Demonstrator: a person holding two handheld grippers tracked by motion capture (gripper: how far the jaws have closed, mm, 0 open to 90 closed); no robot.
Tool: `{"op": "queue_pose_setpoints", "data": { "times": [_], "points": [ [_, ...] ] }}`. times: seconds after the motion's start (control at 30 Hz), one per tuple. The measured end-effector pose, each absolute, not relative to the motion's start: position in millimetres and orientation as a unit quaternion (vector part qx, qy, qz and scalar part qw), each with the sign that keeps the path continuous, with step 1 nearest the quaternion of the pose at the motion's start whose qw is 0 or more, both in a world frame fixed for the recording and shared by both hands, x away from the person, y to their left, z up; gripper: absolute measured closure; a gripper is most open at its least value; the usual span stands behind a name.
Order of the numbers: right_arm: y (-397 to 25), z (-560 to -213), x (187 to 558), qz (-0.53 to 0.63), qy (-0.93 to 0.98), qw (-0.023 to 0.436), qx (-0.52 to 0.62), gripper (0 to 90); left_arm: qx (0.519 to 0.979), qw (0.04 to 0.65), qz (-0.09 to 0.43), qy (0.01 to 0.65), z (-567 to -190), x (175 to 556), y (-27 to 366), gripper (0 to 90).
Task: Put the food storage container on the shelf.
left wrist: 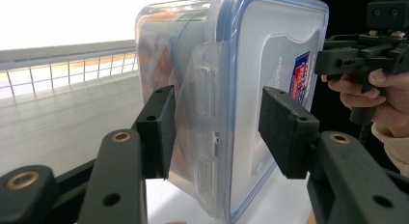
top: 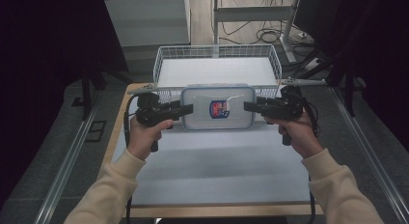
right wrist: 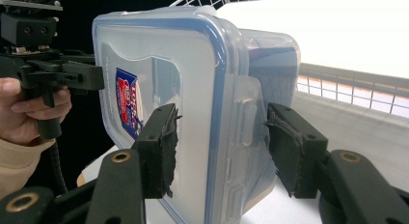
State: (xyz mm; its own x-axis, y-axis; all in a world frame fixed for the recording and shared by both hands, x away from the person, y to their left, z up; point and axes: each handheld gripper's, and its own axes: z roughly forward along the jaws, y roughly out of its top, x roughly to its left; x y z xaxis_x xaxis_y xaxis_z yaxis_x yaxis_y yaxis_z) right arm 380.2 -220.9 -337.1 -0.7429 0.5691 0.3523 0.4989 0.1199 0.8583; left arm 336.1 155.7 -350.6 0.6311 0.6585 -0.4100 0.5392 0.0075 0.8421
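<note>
Straddling container (top: 218, 108) ends | left jaws apart | right jaws apart

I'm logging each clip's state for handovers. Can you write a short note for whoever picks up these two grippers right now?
Left gripper: open, jaws straddling the left short end of the plastic container, over its side latch; not clamped.
Right gripper: open, jaws straddling the right end and its latch in the same way.
Container: lid on, label up, flat on the table right in front of the wire basket, which holds nothing visible.
Done: both grippers lined up at the ends.
Left: probably close both on the ends; whether the aim is lifting it into the basket or freeing the latches can't be told.
</note>
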Motion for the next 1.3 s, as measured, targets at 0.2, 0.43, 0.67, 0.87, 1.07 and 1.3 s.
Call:
{"op": "queue_pose_setpoints", "data": {
  "times": [0.2,0.43,0.67,0.87,1.07,1.3],
  "points": [
    [-221,-332,387,0.559,0.747,0.031,0.359,46.3,0.702,0.567,0.05,0.427,-343,346,156,48.6],
    [-220,-321,396,0.563,0.745,0.038,0.356,46.3,0.702,0.57,0.054,0.424,-333,356,157,48.6],
    [-219,-312,408,0.567,0.74,0.043,0.359,46.3,0.703,0.572,0.053,0.42,-326,370,158,48.7],
    [-219,-304,419,0.574,0.733,0.039,0.364,46.4,0.702,0.574,0.054,0.418,-319,379,159,48.9],
    [-219,-297,431,0.576,0.73,0.037,0.367,46.3,0.702,0.575,0.054,0.418,-310,392,160,49.0],
    [-216,-289,450,0.57,0.726,0.037,0.382,46.2,0.701,0.574,0.041,0.422,-307,415,161,48.7]
  ]
}}
